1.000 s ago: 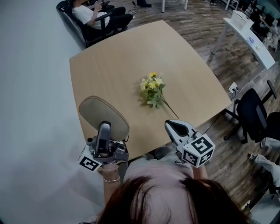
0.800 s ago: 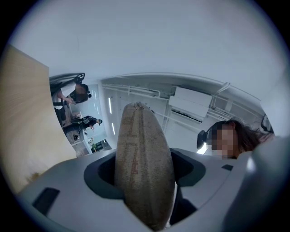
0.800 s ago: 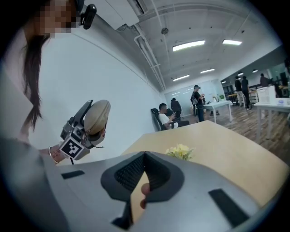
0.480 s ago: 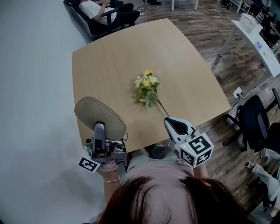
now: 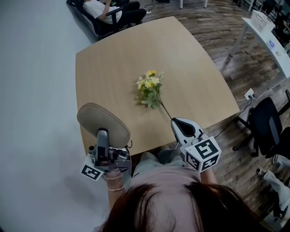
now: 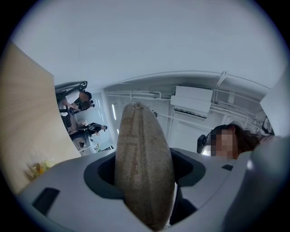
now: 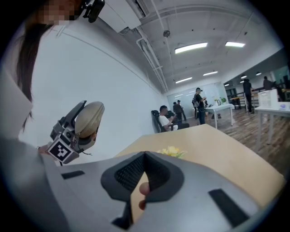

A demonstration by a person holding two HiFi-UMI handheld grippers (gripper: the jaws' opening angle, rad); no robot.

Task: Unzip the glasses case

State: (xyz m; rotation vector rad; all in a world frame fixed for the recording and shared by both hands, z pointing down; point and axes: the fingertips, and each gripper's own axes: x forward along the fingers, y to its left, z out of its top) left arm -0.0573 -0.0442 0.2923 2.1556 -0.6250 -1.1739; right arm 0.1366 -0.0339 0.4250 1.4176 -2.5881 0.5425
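A beige oval glasses case (image 5: pixel 102 121) stands on edge above the table's near left corner, with my left gripper (image 5: pixel 103 144) shut on its lower end. In the left gripper view the case (image 6: pixel 142 154) fills the gap between the jaws and its zip seam runs up the middle. My right gripper (image 5: pixel 183 128) hovers at the table's near edge, to the right of the case and apart from it, shut with nothing in it. From the right gripper view the closed jaws (image 7: pixel 145 174) sit low, and the left gripper (image 7: pixel 67 136) with the case (image 7: pixel 89 117) shows at the left.
A bunch of yellow flowers (image 5: pixel 149 88) lies mid-table on the light wooden table (image 5: pixel 131 50). A black office chair (image 5: pixel 265 122) stands at the right and a white desk (image 5: pixel 267 36) behind it. A person sits in a chair (image 5: pixel 106 10) beyond the far corner.
Both grippers have drifted a little across the near table edge along with the head view. The case stays held in the left jaws; the right jaws stay shut.
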